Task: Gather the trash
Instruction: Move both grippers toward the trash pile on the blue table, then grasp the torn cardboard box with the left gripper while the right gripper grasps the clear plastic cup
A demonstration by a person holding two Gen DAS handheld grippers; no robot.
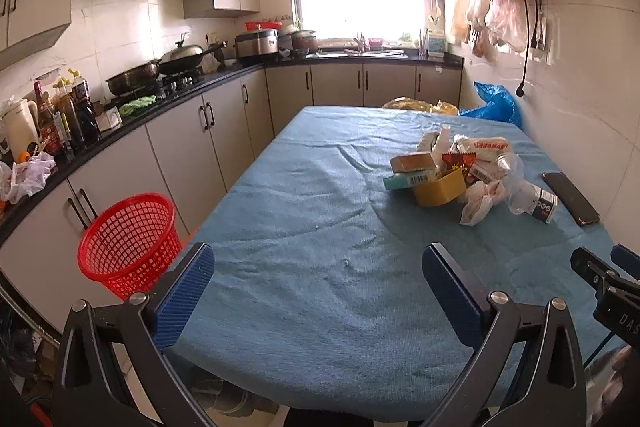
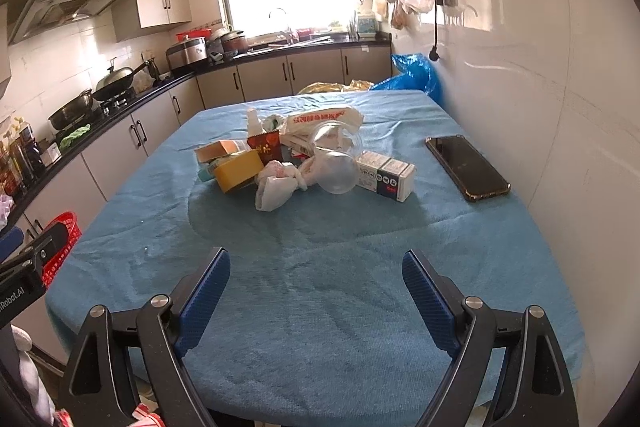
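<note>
From my left wrist camera, I see the left gripper point(image 1: 318, 281) released, its 2 blue-padded fingers point(image 1: 188, 291) spread wide and holding nothing above the near edge of the table point(image 1: 304, 195), which is draped in a blue cloth. The trash pile point(image 1: 460, 171) sits toward the table's far right part, well apart from this gripper: a yellow box point(image 1: 438, 191), a green and white carton point(image 1: 404, 181), a brown cardboard box point(image 1: 412, 161), crumpled tissue point(image 1: 478, 203), a clear plastic cup point(image 1: 514, 183) on its side and a small white medicine box point(image 1: 544, 205). A dark phone point(image 1: 570, 199) lies flat just beside the right edge. A red mesh basket point(image 1: 130, 239) stands off the table's left edge, near the lower cabinets. The right gripper point(image 1: 612, 279) pokes in at the right border; from here I cannot tell how it stands. From my right wrist camera, I see the right gripper point(image 2: 316, 293) also released, jaws wide and empty over the near edge. The pile lies straight ahead around the table's middle: the yellow box point(image 2: 238, 171) on its left side, the tissue point(image 2: 276, 183) at the front, the cup point(image 2: 338, 163) touching the medicine box point(image 2: 386, 175) on its right. The phone point(image 2: 466, 167) lies by the right edge, apart from the pile. A sliver of the red basket point(image 2: 60, 247) shows past the left edge, partly behind the left gripper point(image 2: 24, 267).
</note>
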